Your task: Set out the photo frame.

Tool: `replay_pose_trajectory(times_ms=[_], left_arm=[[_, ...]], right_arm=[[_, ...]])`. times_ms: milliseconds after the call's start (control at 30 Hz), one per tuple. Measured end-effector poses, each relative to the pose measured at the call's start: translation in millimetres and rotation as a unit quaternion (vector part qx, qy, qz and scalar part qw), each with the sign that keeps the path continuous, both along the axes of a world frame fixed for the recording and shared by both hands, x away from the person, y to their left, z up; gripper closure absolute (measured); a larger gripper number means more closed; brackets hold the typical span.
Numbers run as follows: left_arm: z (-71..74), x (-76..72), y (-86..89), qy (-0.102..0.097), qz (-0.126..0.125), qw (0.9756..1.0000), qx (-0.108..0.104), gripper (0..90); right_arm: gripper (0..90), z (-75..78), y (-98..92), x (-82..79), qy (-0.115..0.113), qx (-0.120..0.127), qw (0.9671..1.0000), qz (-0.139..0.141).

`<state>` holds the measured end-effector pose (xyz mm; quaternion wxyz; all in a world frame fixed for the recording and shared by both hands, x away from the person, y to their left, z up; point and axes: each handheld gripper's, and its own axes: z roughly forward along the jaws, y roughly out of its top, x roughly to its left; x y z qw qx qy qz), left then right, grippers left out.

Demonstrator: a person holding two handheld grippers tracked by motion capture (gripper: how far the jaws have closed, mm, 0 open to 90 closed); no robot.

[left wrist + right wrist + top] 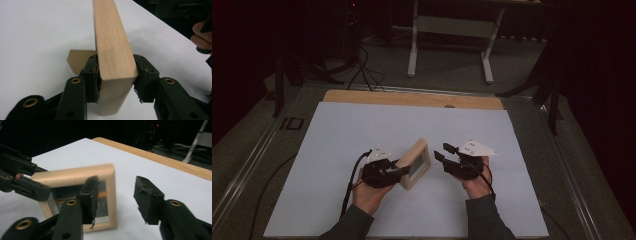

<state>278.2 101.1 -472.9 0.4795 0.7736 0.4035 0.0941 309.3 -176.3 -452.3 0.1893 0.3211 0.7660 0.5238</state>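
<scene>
Left gripper point(116, 75) fingers clamp the wooden frame point(416, 164) edge; right gripper point(115, 200) fingers gape apart, holding nothing.

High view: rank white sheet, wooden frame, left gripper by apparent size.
1. White sheet, by far the largest.
2. Wooden frame and left gripper look about alike; the frame stands tilted and foreshortened, so no ranking between them.

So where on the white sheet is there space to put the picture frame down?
The white sheet is bare across its far half up to the wooden table edge, and down both outer sides. It is crowded in the near middle, where the left gripper clamps the picture frame and the right gripper waits open.
</scene>
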Motion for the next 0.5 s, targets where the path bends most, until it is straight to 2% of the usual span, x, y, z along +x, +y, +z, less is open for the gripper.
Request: replay_pose_trajectory(times_ms=[233,367,500], left_arm=[[0.6,-3.1,-4.6,-0.017,-0.020,0.9996,0.014,60.3],[1.0,-7.0,-9.7,-0.035,-0.040,0.9981,0.031,60.2],[0.8,-9.7,-13.6,-0.044,-0.058,0.9966,0.037,60.2]], right_arm=[[75.1,2.2,-0.9,-1.8,-0.013,0.001,0.9998,-0.014],[88.0,2.9,-1.0,-3.1,-0.018,-0.002,0.9997,-0.014],[89.6,2.5,1.6,-4.2,-0.026,-0.011,0.9995,-0.010]])
